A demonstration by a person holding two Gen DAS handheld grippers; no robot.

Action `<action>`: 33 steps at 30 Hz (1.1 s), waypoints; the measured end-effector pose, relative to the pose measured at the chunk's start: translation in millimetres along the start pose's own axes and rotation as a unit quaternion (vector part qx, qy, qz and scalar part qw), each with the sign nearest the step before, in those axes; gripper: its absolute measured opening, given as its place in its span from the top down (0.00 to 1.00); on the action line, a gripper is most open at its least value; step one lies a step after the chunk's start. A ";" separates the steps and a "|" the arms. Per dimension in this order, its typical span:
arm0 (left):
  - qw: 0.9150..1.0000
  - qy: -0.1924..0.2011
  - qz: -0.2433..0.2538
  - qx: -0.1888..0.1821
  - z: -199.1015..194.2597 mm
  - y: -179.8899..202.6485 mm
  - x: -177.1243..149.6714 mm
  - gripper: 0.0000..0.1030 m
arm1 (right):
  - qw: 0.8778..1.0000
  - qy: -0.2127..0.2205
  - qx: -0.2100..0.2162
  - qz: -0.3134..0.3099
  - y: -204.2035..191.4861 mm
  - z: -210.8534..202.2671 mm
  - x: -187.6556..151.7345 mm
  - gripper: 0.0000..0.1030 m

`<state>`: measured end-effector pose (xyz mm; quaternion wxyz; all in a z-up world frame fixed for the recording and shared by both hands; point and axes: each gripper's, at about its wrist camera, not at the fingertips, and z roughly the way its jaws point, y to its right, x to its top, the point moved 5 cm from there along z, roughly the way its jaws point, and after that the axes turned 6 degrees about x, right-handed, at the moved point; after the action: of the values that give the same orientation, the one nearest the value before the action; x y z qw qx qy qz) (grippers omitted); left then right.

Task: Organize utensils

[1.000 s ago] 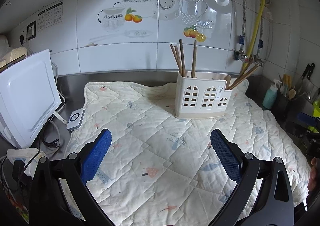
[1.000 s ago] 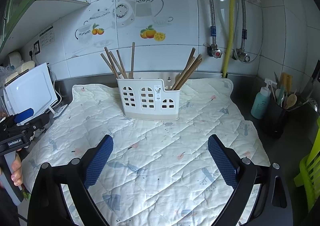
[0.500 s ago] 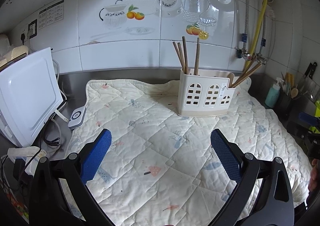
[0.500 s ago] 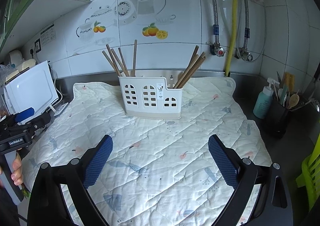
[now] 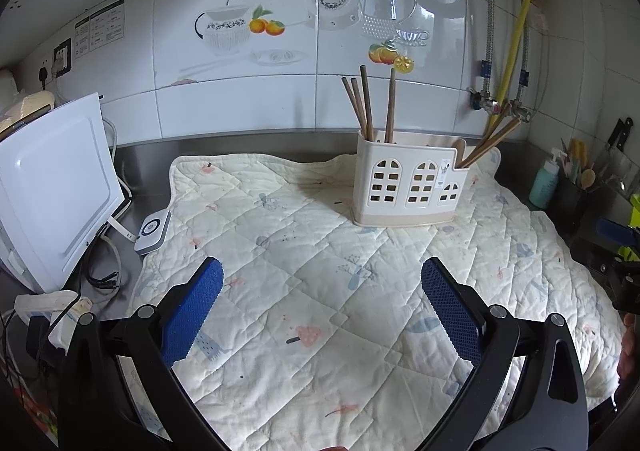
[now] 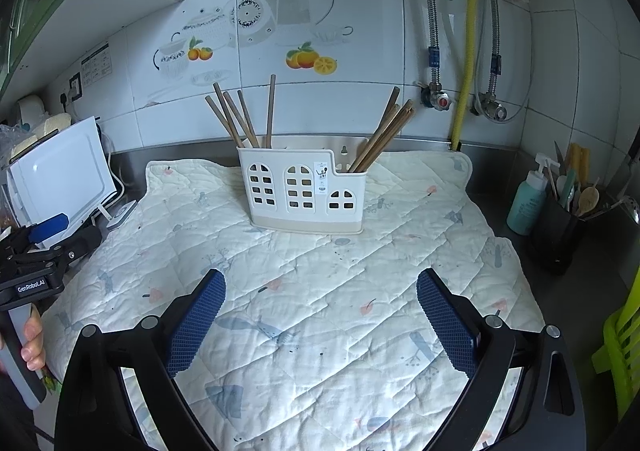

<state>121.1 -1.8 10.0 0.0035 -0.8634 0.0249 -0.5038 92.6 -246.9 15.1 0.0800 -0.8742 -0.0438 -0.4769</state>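
Observation:
A white utensil caddy (image 5: 408,187) (image 6: 306,191) with arched cut-outs stands on a quilted mat (image 5: 320,275) (image 6: 320,275) near the wall. Brown chopsticks (image 5: 366,103) (image 6: 240,115) stick up from its tall left compartment, and more chopsticks (image 5: 490,141) (image 6: 386,131) lean right out of its low right compartment. My left gripper (image 5: 322,299) is open over the mat, well short of the caddy, nothing between its blue pads. My right gripper (image 6: 320,303) is open too, in front of the caddy, and holds nothing. The left gripper (image 6: 44,247) also shows at the right wrist view's left edge, held by a hand.
A white appliance (image 5: 52,187) with cables and a small white device (image 5: 152,231) sit left of the mat. At the right stand a teal bottle (image 6: 528,203) and a dark holder (image 6: 560,235) of kitchen tools. Pipes and a yellow hose (image 6: 468,35) run down the tiled wall.
Both views have drifted slightly, so the caddy sits a little lower and further right in each. Both grippers stay open and empty.

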 end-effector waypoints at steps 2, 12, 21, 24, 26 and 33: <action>1.000 0.000 0.001 -0.001 0.1 0.3 -0.2 0.05 | 1.000 -0.001 0.000 0.000 0.2 0.2 -0.2 0.09; 1.000 -0.007 0.000 -0.002 3.2 1.6 -2.2 0.05 | 1.000 -0.004 0.001 -0.001 -0.5 3.4 -2.2 0.08; 1.000 -0.008 0.002 -0.002 3.6 2.8 -2.6 0.05 | 1.000 -0.005 0.002 -0.003 -1.9 4.7 -3.1 0.08; 1.000 -0.010 0.003 -0.002 3.9 3.1 -3.0 0.05 | 1.000 -0.006 0.003 -0.004 -2.7 4.9 -3.6 0.08; 1.000 -0.010 0.003 -0.002 3.6 3.6 -3.0 0.05 | 1.000 -0.006 0.003 -0.005 -2.8 4.9 -3.8 0.08; 1.000 -0.013 0.005 -0.004 4.4 4.5 -3.3 0.05 | 1.000 -0.005 0.003 -0.004 -2.5 4.7 -3.7 0.08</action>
<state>123.1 -6.2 4.9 0.0027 -0.8696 0.0307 -0.4927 94.1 -243.6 9.6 0.0806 -0.8764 -0.0488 -0.4723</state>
